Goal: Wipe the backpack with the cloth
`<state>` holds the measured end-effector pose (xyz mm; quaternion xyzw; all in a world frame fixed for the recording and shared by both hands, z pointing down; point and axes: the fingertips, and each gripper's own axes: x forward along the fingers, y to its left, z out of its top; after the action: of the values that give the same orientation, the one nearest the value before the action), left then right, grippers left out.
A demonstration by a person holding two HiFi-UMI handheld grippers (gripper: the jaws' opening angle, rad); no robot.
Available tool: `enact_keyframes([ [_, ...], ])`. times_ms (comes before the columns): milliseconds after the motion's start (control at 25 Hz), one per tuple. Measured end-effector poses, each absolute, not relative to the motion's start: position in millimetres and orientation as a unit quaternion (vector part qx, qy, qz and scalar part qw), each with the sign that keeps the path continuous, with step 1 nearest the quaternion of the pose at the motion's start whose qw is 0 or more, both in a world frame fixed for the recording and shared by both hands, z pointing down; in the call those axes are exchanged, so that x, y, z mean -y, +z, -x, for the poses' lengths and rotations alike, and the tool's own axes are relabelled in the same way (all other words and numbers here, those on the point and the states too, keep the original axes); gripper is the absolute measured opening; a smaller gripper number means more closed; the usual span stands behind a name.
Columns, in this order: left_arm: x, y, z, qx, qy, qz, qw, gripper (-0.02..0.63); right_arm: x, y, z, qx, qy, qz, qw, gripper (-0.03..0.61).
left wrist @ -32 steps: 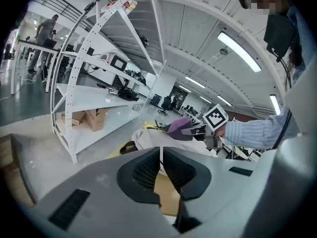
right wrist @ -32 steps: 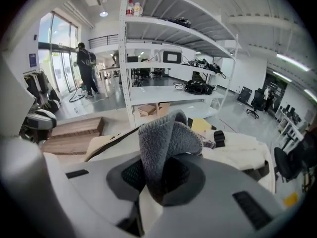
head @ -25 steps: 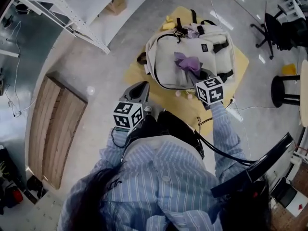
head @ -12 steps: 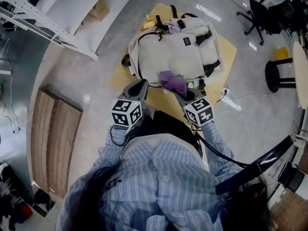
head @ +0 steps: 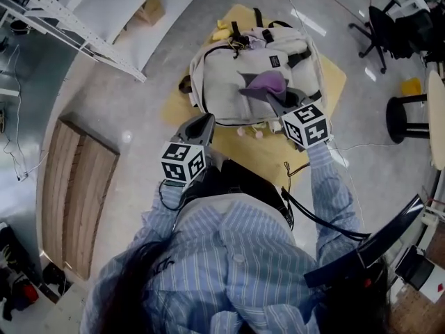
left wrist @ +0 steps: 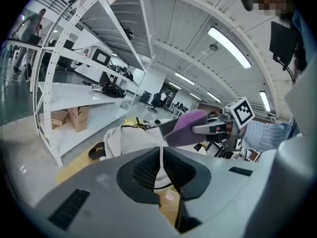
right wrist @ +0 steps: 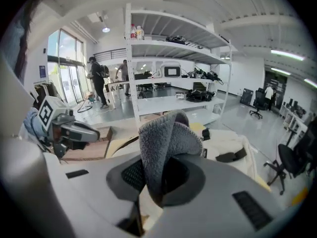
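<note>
The right hand-held gripper point(head: 272, 97) is clamped on the purple cloth point(head: 265, 82), held over the cream backpack point(head: 226, 82) on the yellow table point(head: 329, 75) just ahead. The left hand-held gripper point(head: 202, 122) is closed and empty, beside the table.

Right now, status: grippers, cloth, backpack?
Right gripper shut on cloth, over the backpack. Left gripper shut, empty, short of the backpack. Backpack lies on yellow mat. Nothing blocking the wipe.
</note>
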<state>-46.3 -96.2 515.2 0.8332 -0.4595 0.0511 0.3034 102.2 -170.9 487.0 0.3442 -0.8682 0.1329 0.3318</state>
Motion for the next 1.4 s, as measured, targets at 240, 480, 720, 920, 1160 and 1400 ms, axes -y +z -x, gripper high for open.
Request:
enact_keyframes([
  [240, 92, 507, 48, 0.478, 0.048, -0.824, 0.3, 0.021, 262, 486, -104, 0.86, 0.087, -0.356, 0.355, 0.049],
  [480, 88, 514, 62, 0.504, 0.043, -0.805, 0.31, 0.021, 345, 504, -97, 0.841, 0.057, -0.377, 0.385, 0.049],
  [720, 85, 517, 67, 0.516, 0.048, -0.794, 0.317, 0.021, 374, 534, -97, 0.817, 0.055, -0.384, 0.427, 0.049],
  [920, 88, 517, 69, 0.516, 0.05, -0.793, 0.319, 0.021, 351, 539, -99, 0.826, 0.068, -0.374, 0.416, 0.049],
  [1160, 93, 519, 63, 0.501, 0.054, -0.804, 0.317, 0.021, 284, 532, -112, 0.843, 0.096, -0.371, 0.378, 0.049],
  [1400, 101, 517, 50, 0.475, 0.058, -0.822, 0.309, 0.021, 207, 527, -132, 0.844, 0.131, -0.383, 0.353, 0.049],
])
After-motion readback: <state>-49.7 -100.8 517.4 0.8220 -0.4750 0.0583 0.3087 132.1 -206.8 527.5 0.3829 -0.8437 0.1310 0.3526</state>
